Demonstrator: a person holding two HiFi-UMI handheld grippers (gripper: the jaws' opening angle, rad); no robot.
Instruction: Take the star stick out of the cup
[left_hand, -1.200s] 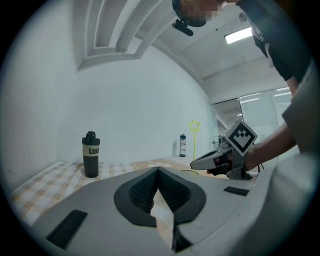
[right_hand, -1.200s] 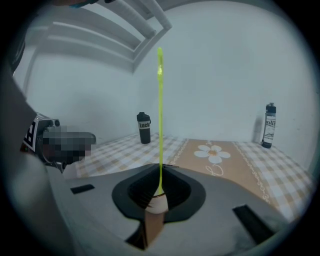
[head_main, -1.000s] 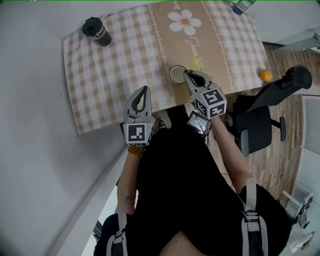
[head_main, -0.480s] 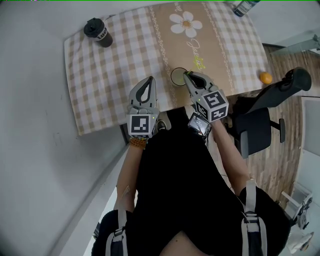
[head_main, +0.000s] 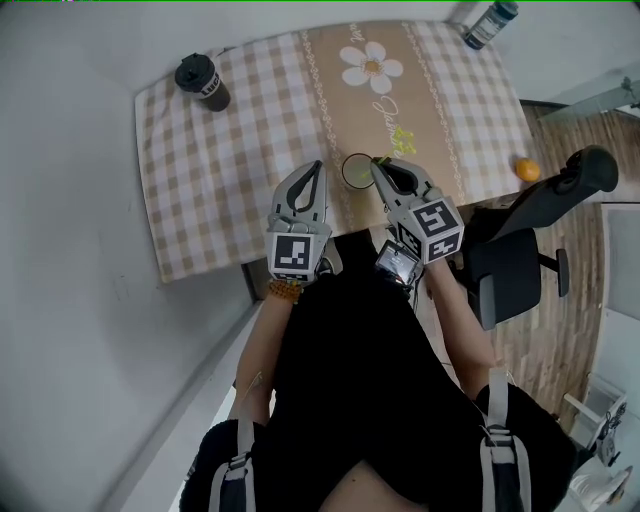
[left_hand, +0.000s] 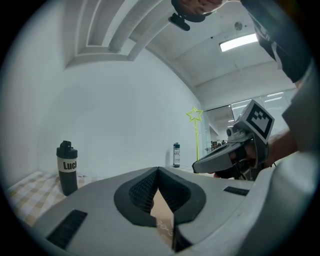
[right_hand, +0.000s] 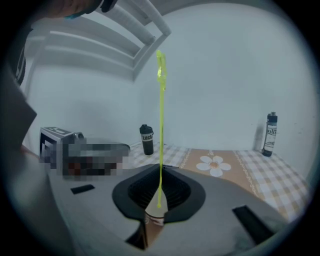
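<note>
Yellow-green star stick (right_hand: 161, 130): I judge it very light, thin and whippy along its length. It is probably smooth plastic, so it is liable to slide or swivel in a pinch. The stem looks as if it would bend or snap under side load, so any lift ought to run straight along its axis. The best hold is low on the stem, close above the cup mouth, with the pads flat on either side. The star head is no place to grip.

Appearance: a single hair-thin straight stem, the same neon colour throughout, topped by a small open outline star. The star shows best in the left gripper view. The stick stands nearly upright.

Position: at the near edge of the table, over the beige runner of the checked tablecloth (head_main: 230, 170). The stem rises from the tips of the right gripper (right_hand: 160, 182), which sit at the right rim of the paper cup (head_main: 355, 172). No view shows whether the foot of the stick is inside the cup or clear of it.

Right gripper: jaws drawn almost together on the lower stem, with the stick lying in the seam between the ribbed pads (right_hand: 141, 191).

Left gripper (left_hand: 157, 175): jaws closed tip to tip with nothing between them. It is just left of the cup, near it but apart.
</note>
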